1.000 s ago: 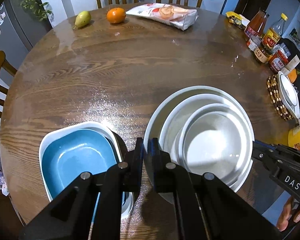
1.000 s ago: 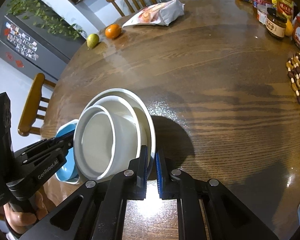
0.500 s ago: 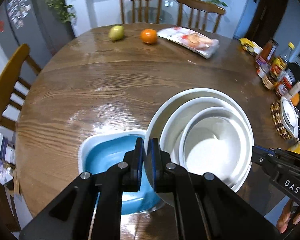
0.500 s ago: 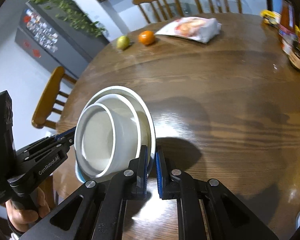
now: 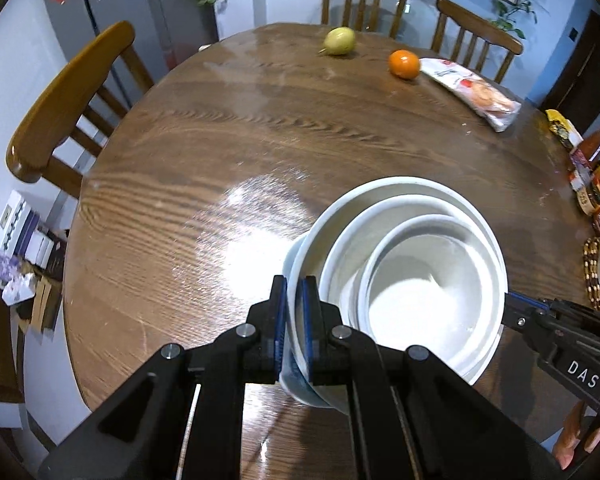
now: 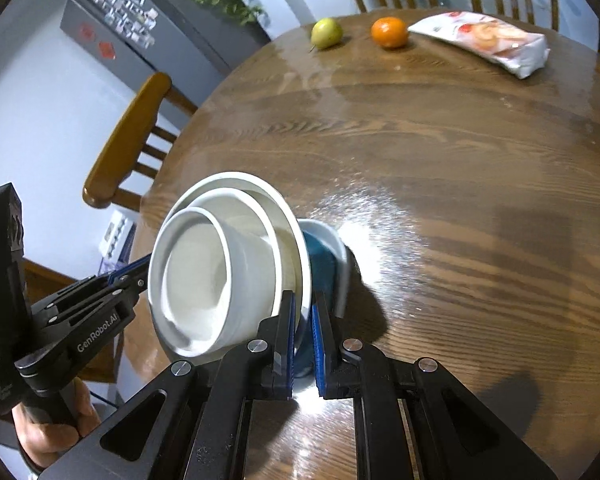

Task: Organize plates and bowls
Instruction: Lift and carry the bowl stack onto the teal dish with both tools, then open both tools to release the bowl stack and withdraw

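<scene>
both the left gripper [image 5: 294,320] and right gripper [image 6: 302,336] pinch opposite rims of the nested stack of white round ceramic bowls [image 5: 412,280], held above the blue square dish [image 6: 320,264] on the round wooden tabletop [image 5: 220,160]. lower both sides level, centred, then release together.

Bare tabletop [image 5: 228,152] fills the frame's centre and left; a pear [image 5: 339,41], orange [image 5: 404,64] and snack bag [image 5: 472,92] crowd the top, jars [image 5: 598,184] the right edge.
</scene>
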`<state>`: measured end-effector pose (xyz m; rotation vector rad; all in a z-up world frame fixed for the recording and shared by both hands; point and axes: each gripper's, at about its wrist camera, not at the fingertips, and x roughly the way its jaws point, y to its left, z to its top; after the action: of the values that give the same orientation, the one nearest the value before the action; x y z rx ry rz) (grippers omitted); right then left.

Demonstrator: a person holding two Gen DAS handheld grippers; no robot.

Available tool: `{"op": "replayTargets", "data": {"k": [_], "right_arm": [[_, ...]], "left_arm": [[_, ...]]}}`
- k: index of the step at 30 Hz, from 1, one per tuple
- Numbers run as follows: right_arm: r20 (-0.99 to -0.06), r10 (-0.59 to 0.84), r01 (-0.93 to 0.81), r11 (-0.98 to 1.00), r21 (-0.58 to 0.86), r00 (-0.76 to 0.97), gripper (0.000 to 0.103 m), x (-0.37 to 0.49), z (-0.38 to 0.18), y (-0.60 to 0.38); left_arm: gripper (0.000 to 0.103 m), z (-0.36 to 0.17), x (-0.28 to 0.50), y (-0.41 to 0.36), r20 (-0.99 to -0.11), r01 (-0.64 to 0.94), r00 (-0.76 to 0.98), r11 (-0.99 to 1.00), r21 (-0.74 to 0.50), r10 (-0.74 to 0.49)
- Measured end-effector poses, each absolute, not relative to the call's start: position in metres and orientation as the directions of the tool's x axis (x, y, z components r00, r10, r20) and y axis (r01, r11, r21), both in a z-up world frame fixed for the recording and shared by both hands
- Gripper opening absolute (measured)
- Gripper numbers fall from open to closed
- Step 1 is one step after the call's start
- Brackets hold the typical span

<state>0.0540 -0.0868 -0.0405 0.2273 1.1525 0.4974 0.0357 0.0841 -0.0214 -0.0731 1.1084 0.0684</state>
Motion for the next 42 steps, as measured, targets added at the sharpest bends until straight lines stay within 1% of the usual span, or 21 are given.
{"op": "replayTargets", "data": {"k": [10, 17, 20, 22, 24, 25, 27, 29, 31, 32, 33, 36, 37, 38, 39, 40, 41, 42], "right_arm": [[-0.855, 0.446, -0.227, 0.891, 0.394, 0.265, 0.012, 0.065, -0.056, -0.071], [-0.855, 0.443, -0.202, 0.894, 0.400, 0.268, 0.012, 0.069, -0.057, -0.069], [-0.852, 0.443, -0.185, 0.895, 0.405, 0.279, 0.012, 0.072, -0.057, -0.072], [-0.851, 0.436, -0.171, 0.899, 0.402, 0.292, 0.012, 0.073, -0.056, -0.077], [-0.851, 0.431, -0.165, 0.902, 0.399, 0.300, 0.012, 0.072, -0.055, -0.080], [-0.851, 0.426, -0.160, 0.904, 0.395, 0.307, 0.012, 0.072, -0.054, -0.082], [-0.853, 0.406, -0.155, 0.914, 0.376, 0.327, 0.012, 0.072, -0.051, -0.084], [-0.852, 0.393, -0.156, 0.919, 0.361, 0.345, 0.012, 0.072, -0.047, -0.087], [-0.849, 0.388, -0.163, 0.922, 0.352, 0.358, 0.014, 0.072, -0.043, -0.088], [-0.845, 0.390, -0.172, 0.921, 0.351, 0.367, 0.016, 0.070, -0.040, -0.088], [-0.842, 0.386, -0.178, 0.922, 0.343, 0.376, 0.016, 0.069, -0.037, -0.088], [-0.833, 0.372, -0.200, 0.928, 0.316, 0.410, 0.019, 0.063, -0.026, -0.088], [-0.828, 0.374, -0.212, 0.926, 0.312, 0.417, 0.023, 0.060, -0.023, -0.087], [-0.825, 0.377, -0.224, 0.925, 0.308, 0.421, 0.032, 0.057, -0.020, -0.086], [-0.820, 0.382, -0.244, 0.922, 0.302, 0.427, 0.038, 0.052, -0.017, -0.084], [-0.816, 0.385, -0.259, 0.919, 0.297, 0.431, 0.049, 0.048, -0.014, -0.083], [-0.810, 0.388, -0.279, 0.916, 0.288, 0.439, 0.059, 0.043, -0.011, -0.081], [-0.806, 0.389, -0.295, 0.914, 0.278, 0.446, 0.063, 0.038, -0.008, -0.080]], "left_arm": [[0.003, -0.044, 0.047, 0.097, -0.921, -0.080, 0.389, 0.996, -0.041, -0.007], [0.003, -0.045, 0.052, 0.098, -0.919, -0.071, 0.393, 0.996, -0.049, -0.017], [0.008, -0.044, 0.052, 0.099, -0.915, -0.080, 0.404, 0.996, -0.050, -0.013], [0.014, -0.044, 0.052, 0.099, -0.911, -0.080, 0.412, 0.996, -0.047, -0.010], [0.028, -0.042, 0.051, 0.099, -0.906, -0.087, 0.423, 0.996, -0.031, 0.009], [0.032, -0.041, 0.050, 0.100, -0.903, -0.094, 0.429, 0.995, -0.027, 0.016], [0.048, -0.039, 0.049, 0.103, -0.899, -0.106, 0.437, 0.994, -0.026, 0.023], [0.054, -0.038, 0.048, 0.106, -0.895, -0.119, 0.444, 0.992, -0.027, 0.029], [0.054, -0.034, 0.044, 0.109, -0.889, -0.130, 0.457, 0.991, -0.025, 0.037], [0.058, -0.032, 0.043, 0.110, -0.886, -0.132, 0.462, 0.991, -0.025, 0.039], [0.066, -0.029, 0.041, 0.111, -0.882, -0.133, 0.471, 0.991, -0.034, 0.033], [0.075, -0.016, 0.034, 0.111, -0.861, -0.138, 0.507, 0.990, -0.029, 0.045], [0.077, -0.011, 0.030, 0.110, -0.853, -0.138, 0.519, 0.990, -0.025, 0.050], [0.080, -0.008, 0.028, 0.110, -0.848, -0.137, 0.528, 0.990, -0.026, 0.050], [0.083, -0.003, 0.024, 0.109, -0.841, -0.135, 0.539, 0.990, -0.031, 0.047], [0.085, 0.001, 0.020, 0.108, -0.833, -0.133, 0.551, 0.991, -0.030, 0.049], [0.090, 0.004, 0.017, 0.107, -0.828, -0.134, 0.558, 0.991, -0.026, 0.054], [0.095, 0.007, 0.013, 0.106, -0.822, -0.134, 0.567, 0.991, -0.022, 0.059]]}}
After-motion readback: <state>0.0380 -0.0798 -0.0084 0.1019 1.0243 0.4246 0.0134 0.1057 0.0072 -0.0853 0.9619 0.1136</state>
